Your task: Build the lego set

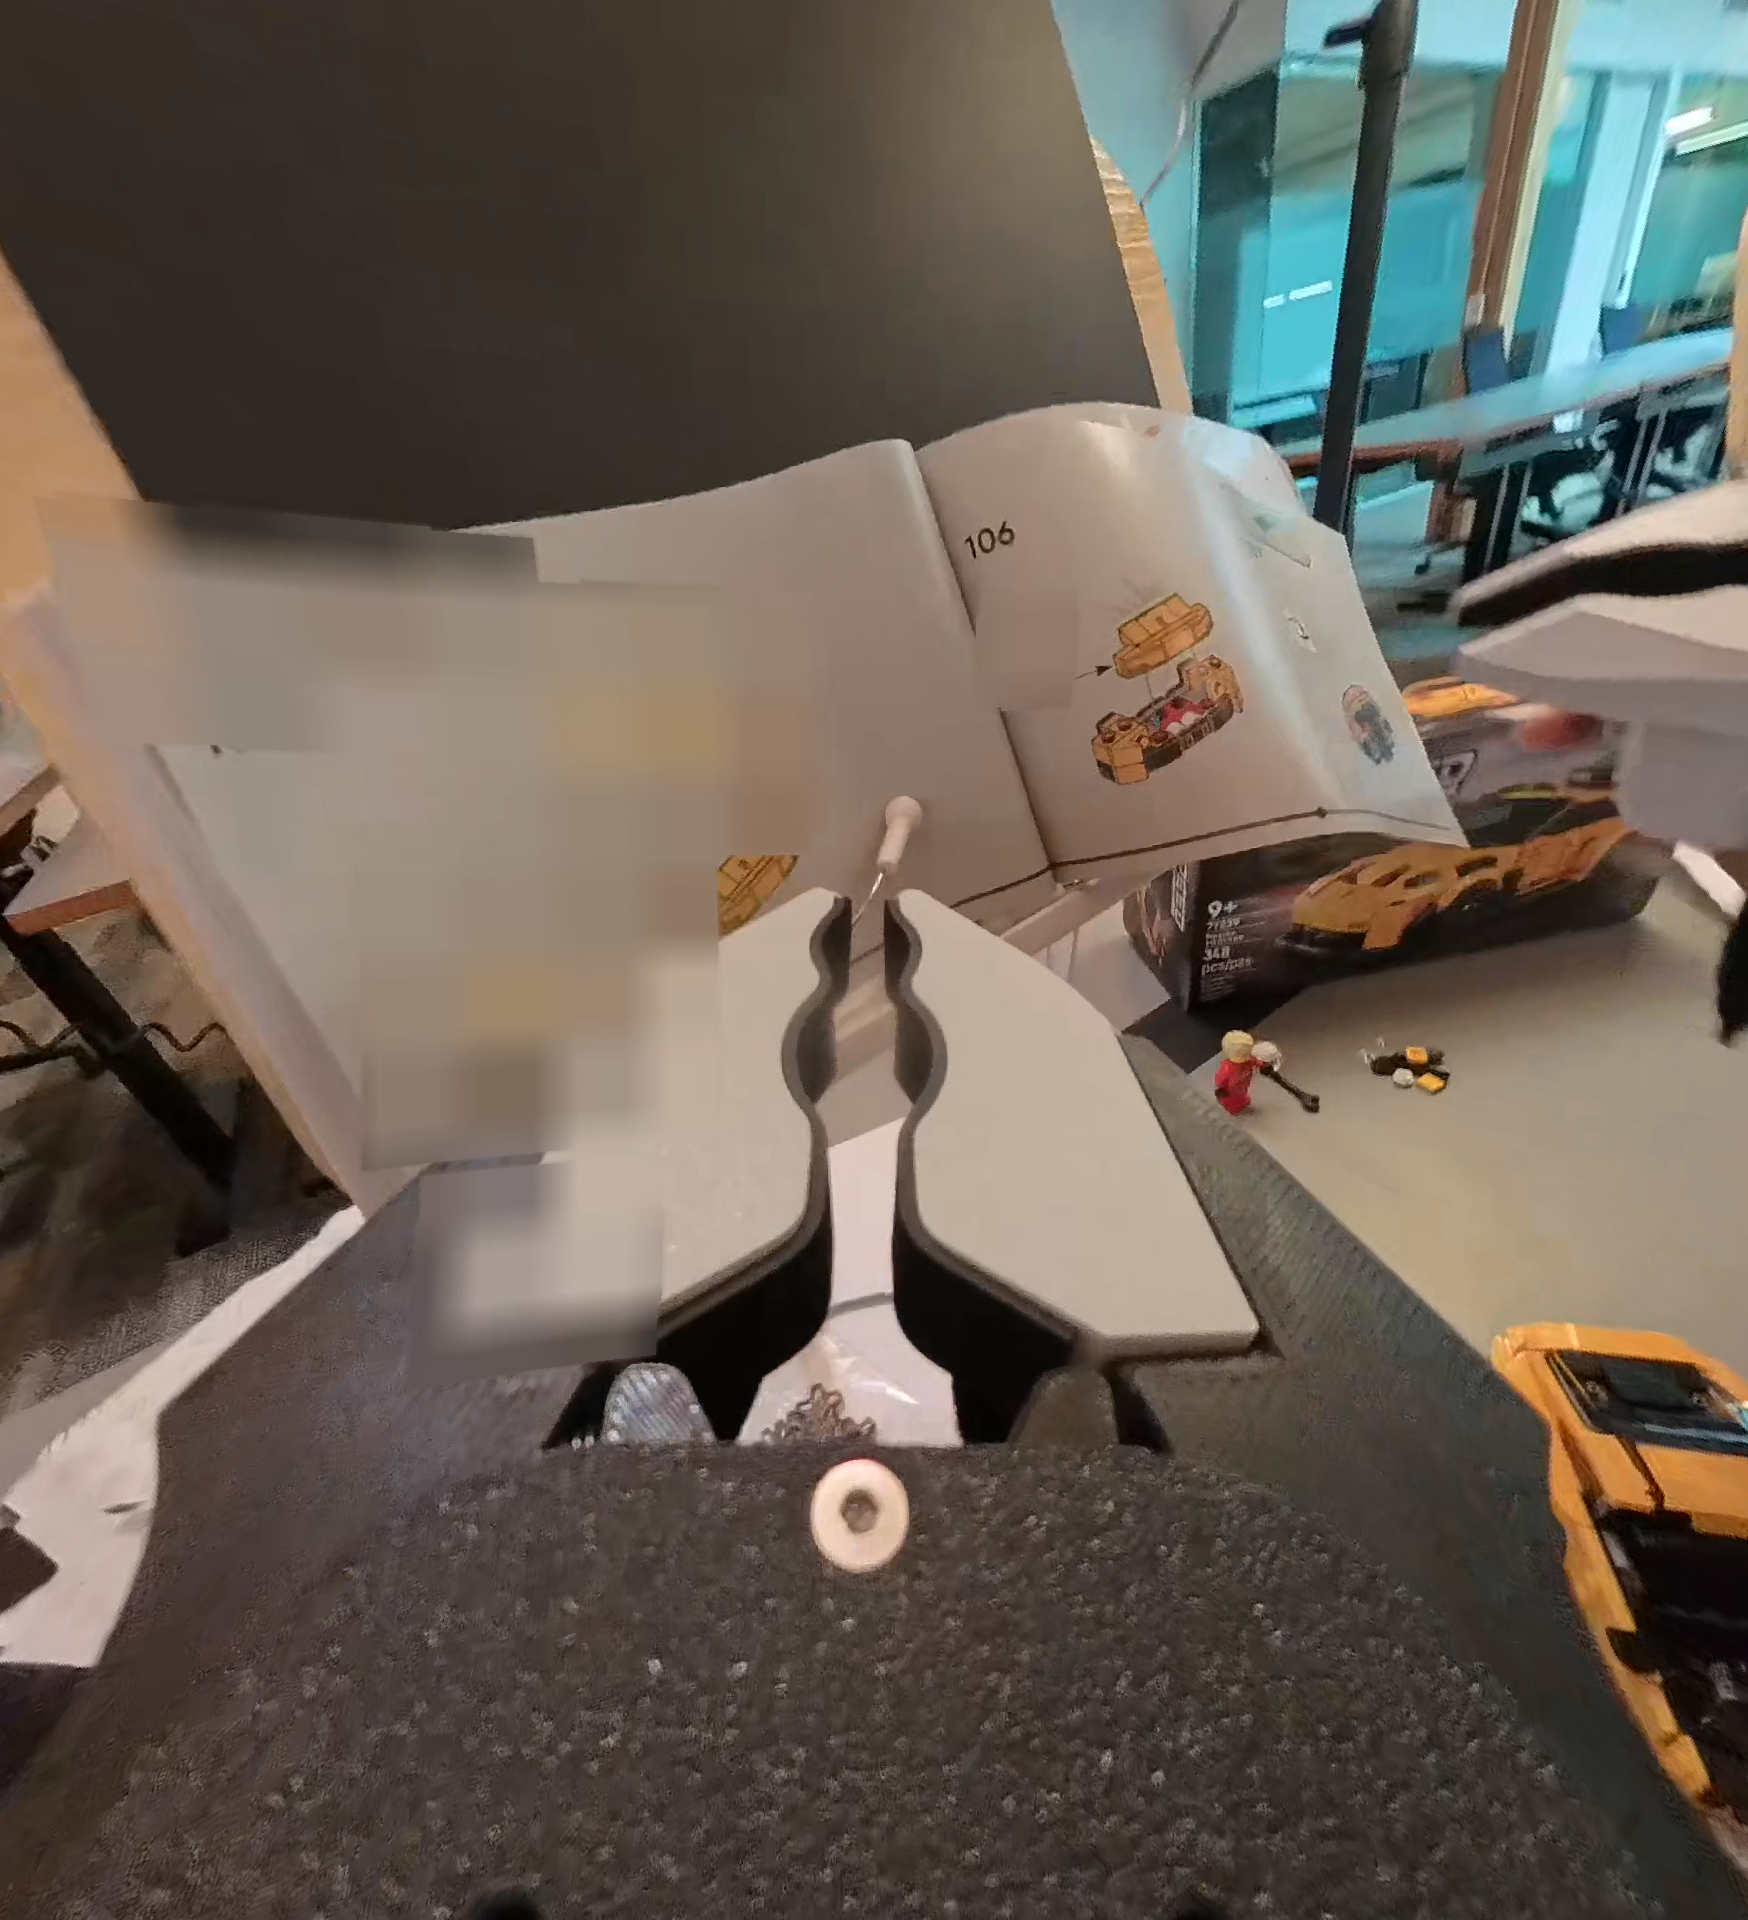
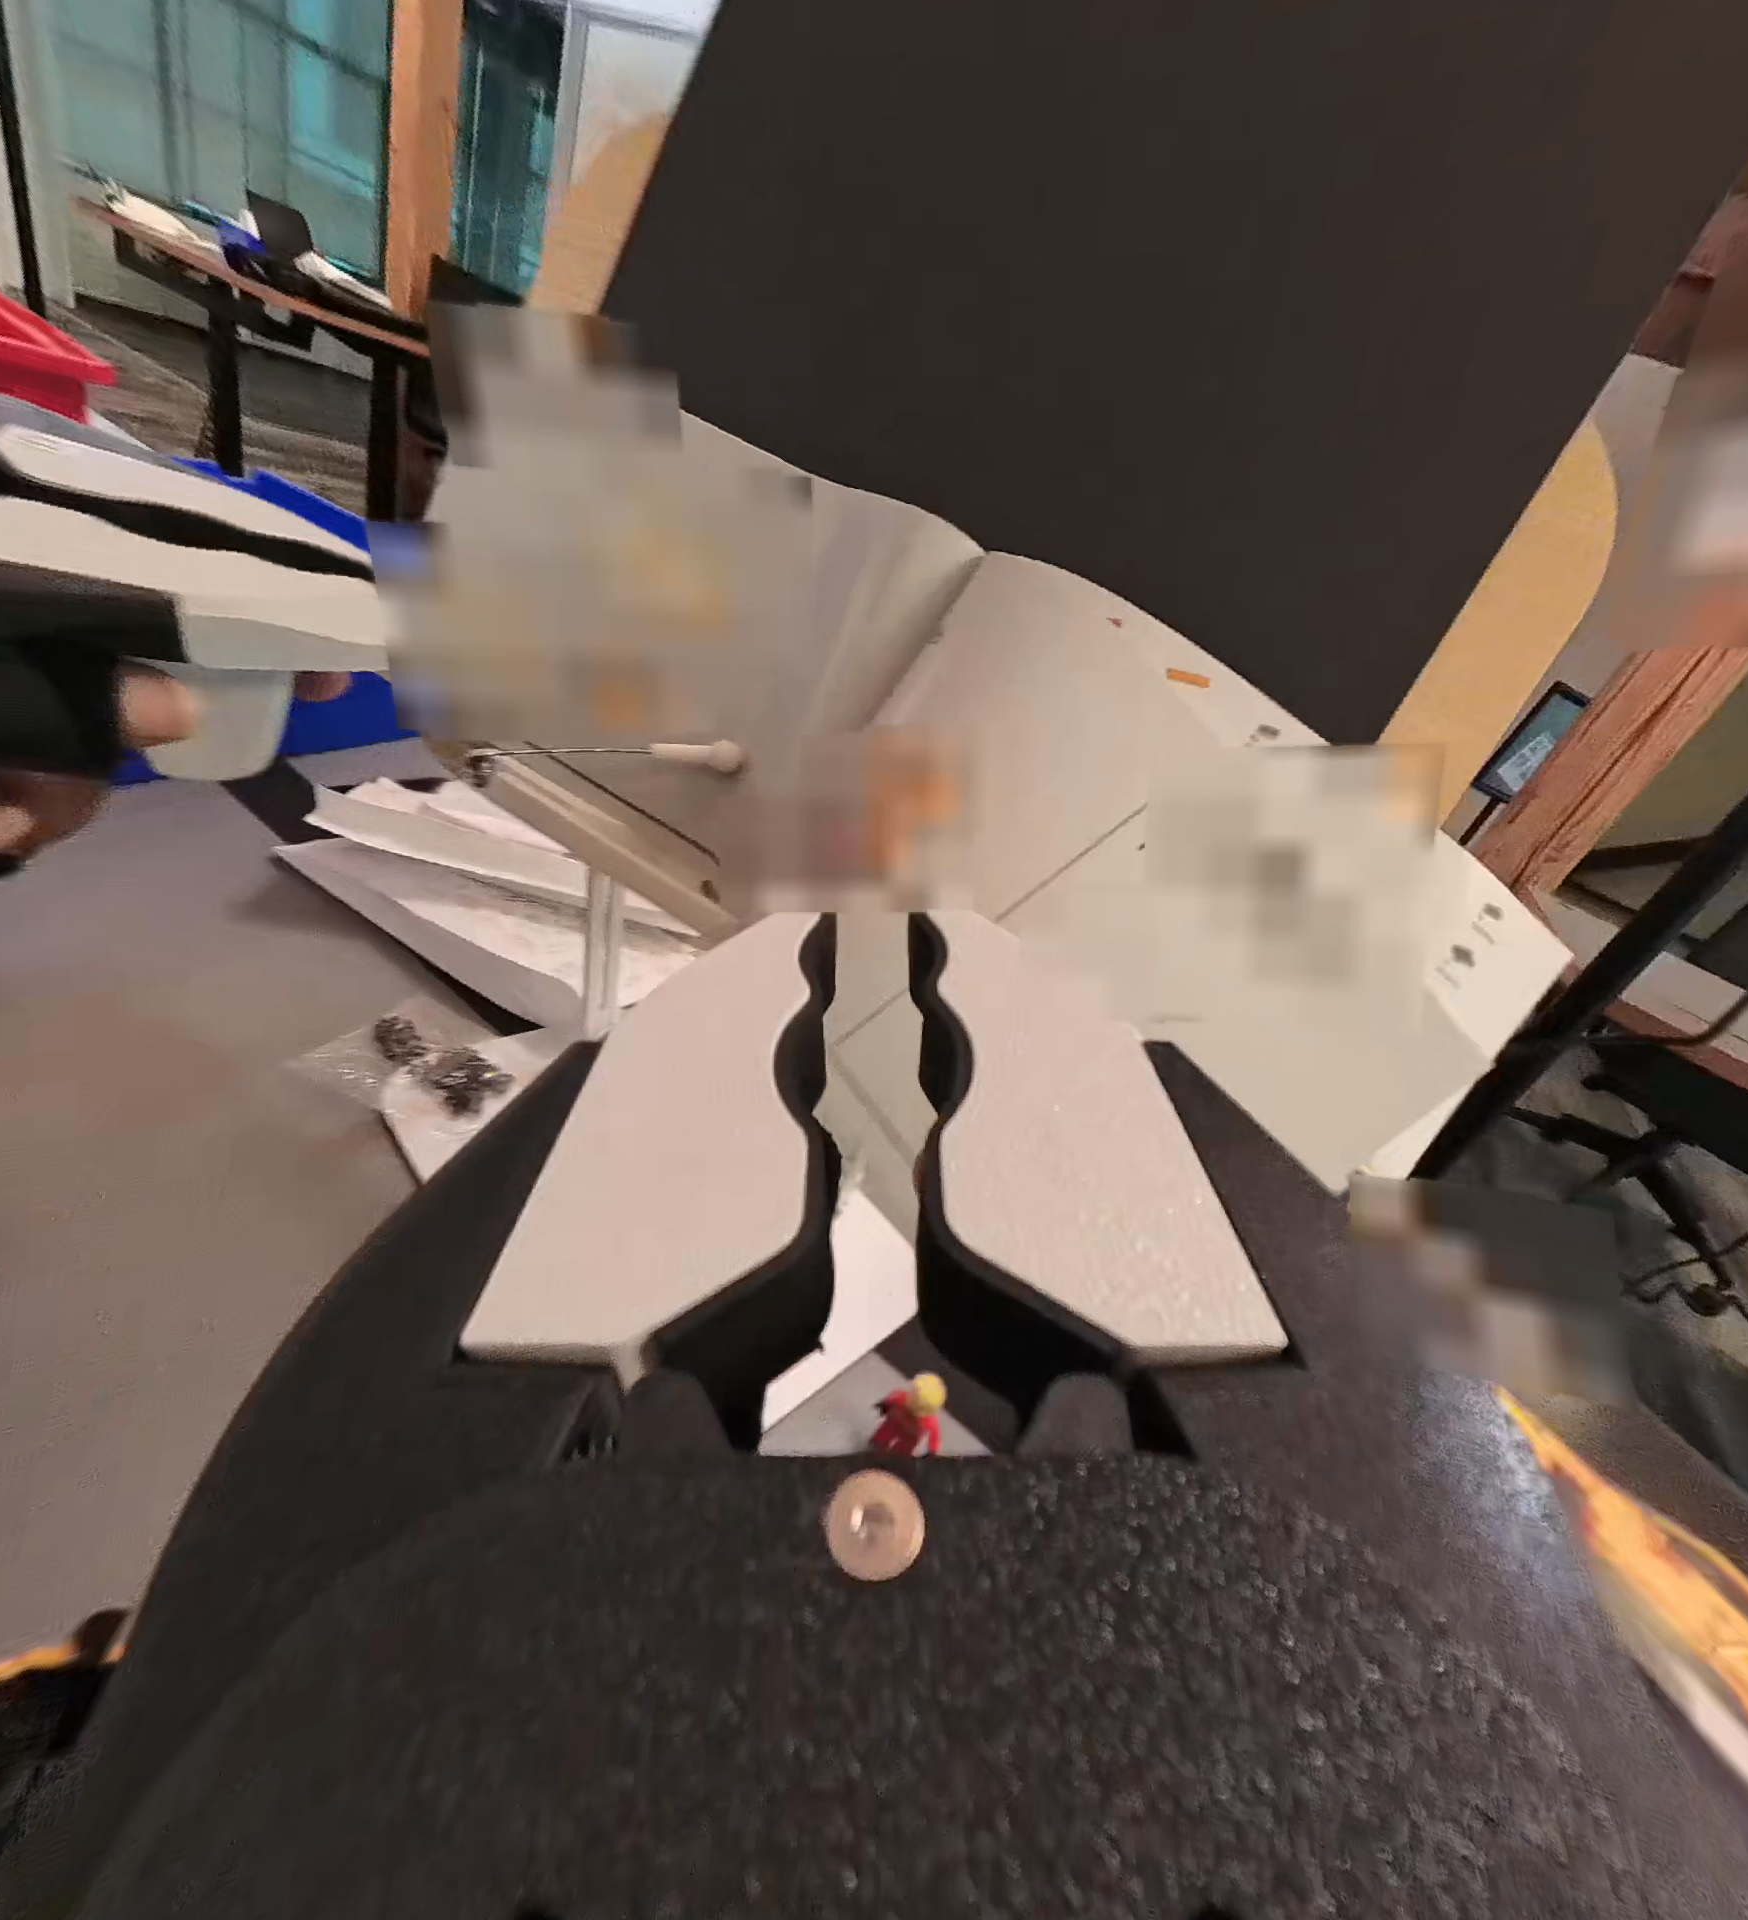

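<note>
Item: instruction booklet (image 1: pixel 1140 665), open on a wire-armed book stand (image 2: pixel 631 852), standing just ahead of both sets of fingers; its right-hand page shows an orange block fitting down onto an orange car subassembly. Left gripper (image 1: pixel 868 920): pale fingers nearly together with a narrow gap, nothing between them, tips just short of the stand's white-tipped page clip (image 1: pixel 899 831). Right gripper (image 2: pixel 872 935): fingers slightly apart, empty, tips before the booklet's lower edge; in the left wrist view it shows at the right edge, raised above the table. Task pieces: partly built orange car (image 1: pixel 1680 1558), low and to the right of the left fingers on the grey table (image 1: pixel 1472 1195); red minifigure (image 1: pixel 1236 1070) standing right of the left fingertips, seen below the right fingers in the right wrist view; a small cluster of loose black and orange parts (image 1: pixel 1410 1065) just beyond the minifigure; a clear bag of small black parts (image 2: pixel 439 1070) left of the right fingers; the set box (image 1: pixel 1400 914) behind, under the booklet's right page. Step in hand, judged: consulting or turning the page, no brick held. Handling note: read the pictured sub-step fully, then open the fingers over the loose parts, pinch one piece squarely by its flat sides, and keep the clip undisturbed so the page stays put. Risk: thin pages may slip or tear under hard fingertips.
</note>
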Demonstrator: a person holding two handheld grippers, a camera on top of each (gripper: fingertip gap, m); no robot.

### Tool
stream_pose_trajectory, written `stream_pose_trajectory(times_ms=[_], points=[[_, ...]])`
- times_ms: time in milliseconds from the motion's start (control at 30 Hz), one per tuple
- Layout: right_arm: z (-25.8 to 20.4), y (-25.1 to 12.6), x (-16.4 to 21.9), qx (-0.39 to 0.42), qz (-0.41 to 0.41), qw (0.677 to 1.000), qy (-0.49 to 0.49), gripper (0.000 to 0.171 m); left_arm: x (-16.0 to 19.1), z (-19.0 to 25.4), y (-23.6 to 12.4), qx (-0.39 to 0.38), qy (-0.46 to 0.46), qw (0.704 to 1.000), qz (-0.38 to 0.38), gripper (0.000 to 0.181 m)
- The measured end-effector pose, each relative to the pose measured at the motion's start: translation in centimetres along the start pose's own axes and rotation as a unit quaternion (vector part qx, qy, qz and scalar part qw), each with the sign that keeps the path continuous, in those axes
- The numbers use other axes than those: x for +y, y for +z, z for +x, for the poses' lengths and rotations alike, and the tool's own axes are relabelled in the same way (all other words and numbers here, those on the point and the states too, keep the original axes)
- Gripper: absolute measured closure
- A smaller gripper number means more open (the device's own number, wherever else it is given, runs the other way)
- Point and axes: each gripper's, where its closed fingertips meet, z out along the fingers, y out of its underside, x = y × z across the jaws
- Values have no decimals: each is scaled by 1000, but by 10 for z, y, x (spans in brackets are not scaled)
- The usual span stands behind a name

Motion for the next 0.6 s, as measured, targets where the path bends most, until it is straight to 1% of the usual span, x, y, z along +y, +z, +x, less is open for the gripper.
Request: stream_pose_trajectory(times_ms=[133, 233, 300, 400, 500, 600], points=[[-18, -28, -15, 14, 43, 998, 31, 159, -6, -9, -9, -38, -20, 998, 42, 181], [-19, -48, -30, 36, 81, 994, 64, 157, -17, -21, -17, -71, -36, 995, 62, 181], [-17, -60, -33, 40, 92, 991, 85, 160, -26, -33, -22, -103, -36, 992, 70, 181], [-7, -80, -23, 52, 96, 987, 115, 171, -39, -53, -23, -147, -34, 986, 72, 181], [8, -94, -3, 72, 80, 984, 143, 171, -53, -71, -15, -181, -26, 980, 78, 181], [14, -98, 15, 75, 60, 984, 152, 171, -56, -84, 0, -205, -12, 976, 73, 181]])
